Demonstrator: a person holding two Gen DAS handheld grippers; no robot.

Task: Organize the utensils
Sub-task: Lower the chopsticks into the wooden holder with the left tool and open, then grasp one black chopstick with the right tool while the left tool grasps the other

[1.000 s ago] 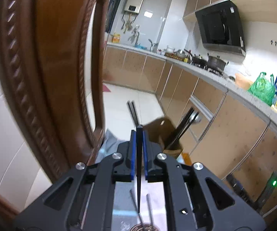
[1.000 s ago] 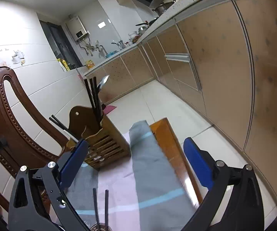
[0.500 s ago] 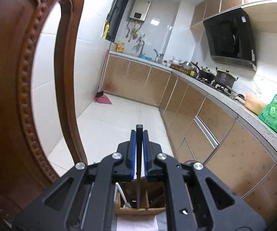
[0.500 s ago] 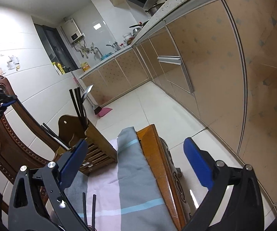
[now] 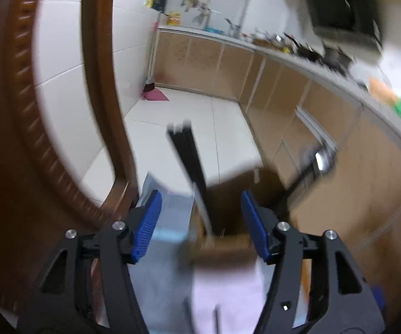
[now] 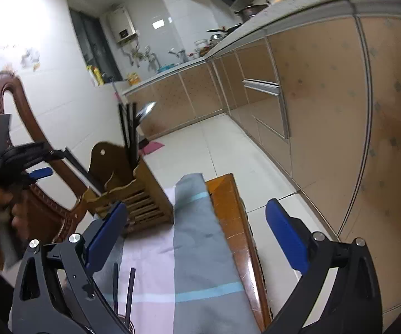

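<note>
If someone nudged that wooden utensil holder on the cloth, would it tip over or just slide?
The wooden holder looks boxy and broad-based, so it would probably slide rather than tip. It sits on a loose cloth, which might bunch and drag with it. The tall chopsticks and spoon lean out the top, so a sharp push could rattle them.

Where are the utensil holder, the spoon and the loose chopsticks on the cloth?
utensil holder (image 6: 144, 200), right wrist view, slatted front wall.
spoon (image 6: 147, 109), right wrist view, its bowl above the holder.
loose chopsticks (image 6: 129, 292), right wrist view, shaft of the right-hand stick.
</note>
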